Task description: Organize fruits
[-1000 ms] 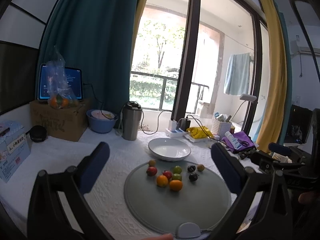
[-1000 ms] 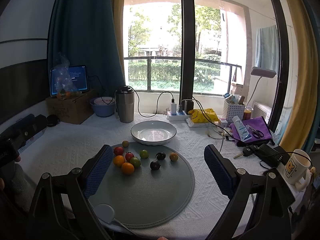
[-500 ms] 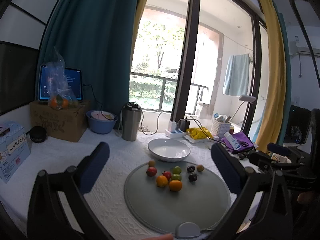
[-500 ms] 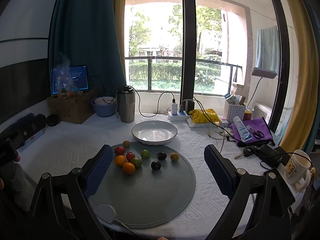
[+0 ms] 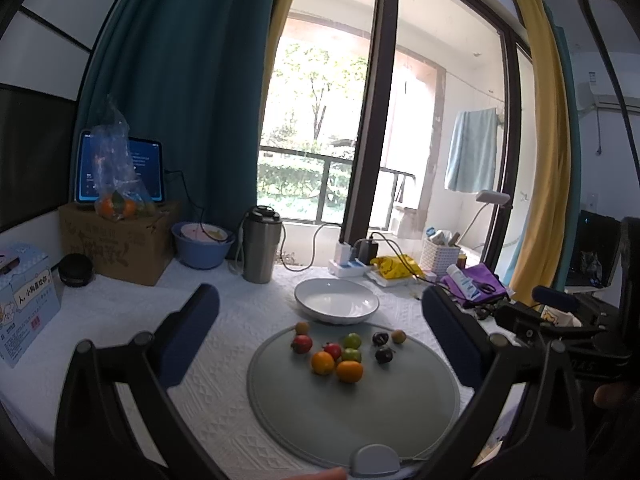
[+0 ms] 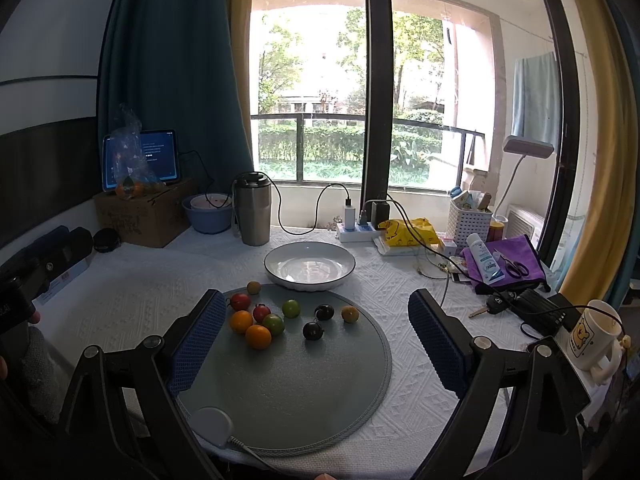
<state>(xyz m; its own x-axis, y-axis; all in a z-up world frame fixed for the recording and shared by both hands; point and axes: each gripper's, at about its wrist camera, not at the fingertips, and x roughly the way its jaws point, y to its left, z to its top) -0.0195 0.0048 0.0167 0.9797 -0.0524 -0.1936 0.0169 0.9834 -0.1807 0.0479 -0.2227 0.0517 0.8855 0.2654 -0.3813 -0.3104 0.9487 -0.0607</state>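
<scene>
- While both units hover above the counter [image 6: 120,304], left hand-held gripper [image 5: 320,332] has jaws wide apart, holding nothing.
- Right hand-held gripper [image 6: 316,340]: jaws also spread wide, nothing between the pads.
- Fruits [image 6: 276,320] sit loose on the round grey mat [image 6: 304,392]: two orange, two red, two green, two dark, two small yellowish.
- White bowl [image 6: 309,266] just behind the mat, no fruit inside.

Daylight is streaming through the tall window [image 6: 368,92], teal curtain [image 6: 168,80] hanging left, yellow curtain [image 6: 600,152] right; a balcony railing [image 6: 344,120] is showing beyond the table's [image 6: 120,292] far edge.
</scene>
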